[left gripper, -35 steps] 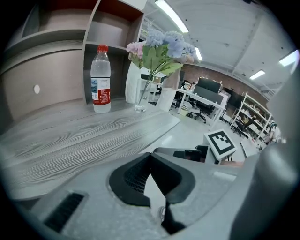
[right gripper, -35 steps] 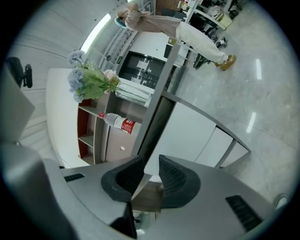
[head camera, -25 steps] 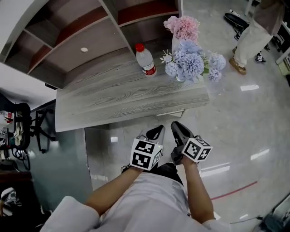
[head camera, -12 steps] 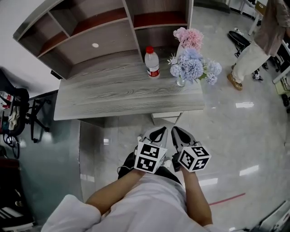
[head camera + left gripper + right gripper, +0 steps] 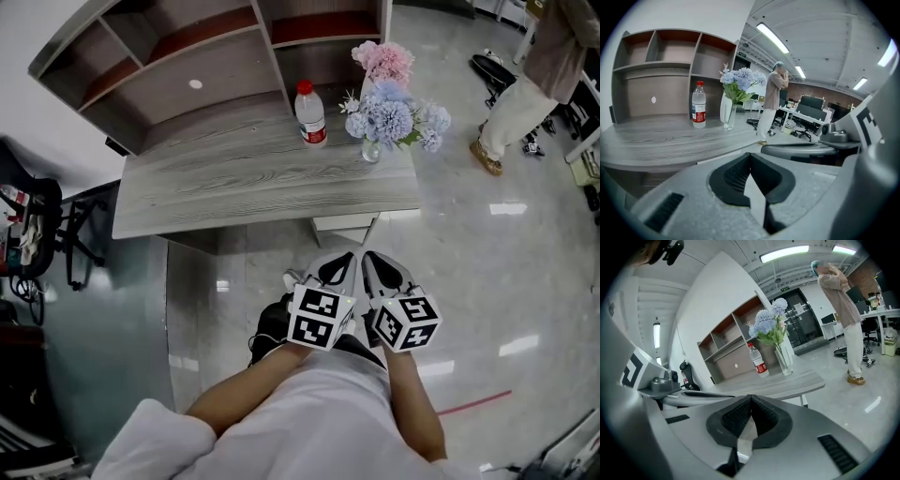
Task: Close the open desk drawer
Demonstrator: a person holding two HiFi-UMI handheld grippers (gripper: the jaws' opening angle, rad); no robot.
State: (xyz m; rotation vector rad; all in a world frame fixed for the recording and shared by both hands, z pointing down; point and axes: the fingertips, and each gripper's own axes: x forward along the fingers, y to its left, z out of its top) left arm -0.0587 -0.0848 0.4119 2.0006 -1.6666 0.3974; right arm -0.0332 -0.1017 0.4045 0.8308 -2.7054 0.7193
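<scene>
Drawer (image 5: 344,223): under desk (image 5: 234,187) edge, ahead of both, apart | left tongs (image 5: 342,263): closed, empty | right tongs (image 5: 375,265): closed, empty

On the worktop (image 5: 234,183), a bottle (image 5: 310,114) stands left of a vase of flowers (image 5: 389,117), with shelves (image 5: 187,56) behind them.

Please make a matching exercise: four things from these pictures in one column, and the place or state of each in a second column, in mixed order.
1 water bottle
2 flowers
3 right gripper
4 standing person

a on the floor beyond the desk
b jaws together, empty
c in a glass vase
d red cap

Pairs: 1-d, 2-c, 3-b, 4-a
</scene>
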